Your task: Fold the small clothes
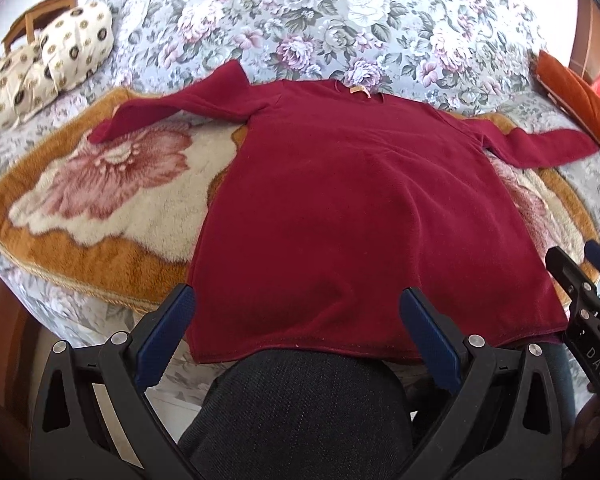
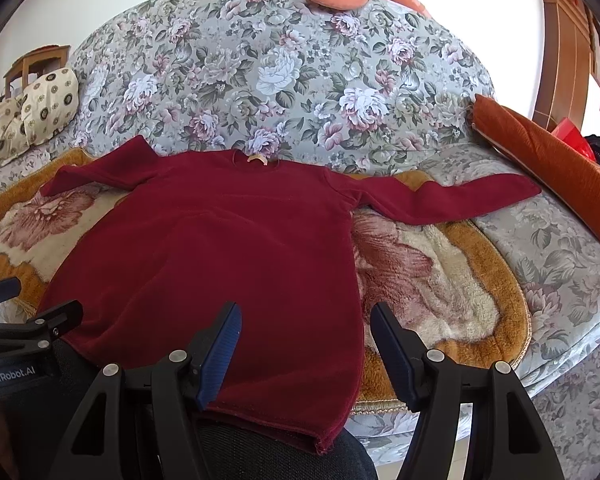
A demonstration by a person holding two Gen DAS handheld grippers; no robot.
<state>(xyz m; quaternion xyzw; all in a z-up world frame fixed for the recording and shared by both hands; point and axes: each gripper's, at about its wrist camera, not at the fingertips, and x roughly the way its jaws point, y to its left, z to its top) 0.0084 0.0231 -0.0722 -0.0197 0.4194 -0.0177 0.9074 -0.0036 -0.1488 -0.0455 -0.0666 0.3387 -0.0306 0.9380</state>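
Left wrist view: dark red long-sleeved top [image 1: 360, 208] spread flat, front down or up not clear, on a plush flower-patterned blanket [image 1: 112, 196] over a floral sofa [image 1: 340, 12], hem toward the camera, both sleeves out to the sides. Left gripper [image 1: 296, 320] wide open, holding nothing, poised above the hem's left part. Right wrist view: right gripper [image 2: 304, 336] likewise wide open and empty, straddling the right side edge near the hem corner [image 2: 324, 440].

Probably at the start, no fold made yet. Best begun by bringing each sleeve [image 2: 452, 196] across the body, pinching at the cuff, not mid-sleeve, to keep the fabric from bunching. Worth closing on one layer edge only, lifting low and laying down smoothly; thick fleece-like cloth likely to spring back, so press along the crease.

No containers in either view; patterned cushions [image 1: 48, 64] at the far left, orange cushion [image 2: 548, 160] at the right.
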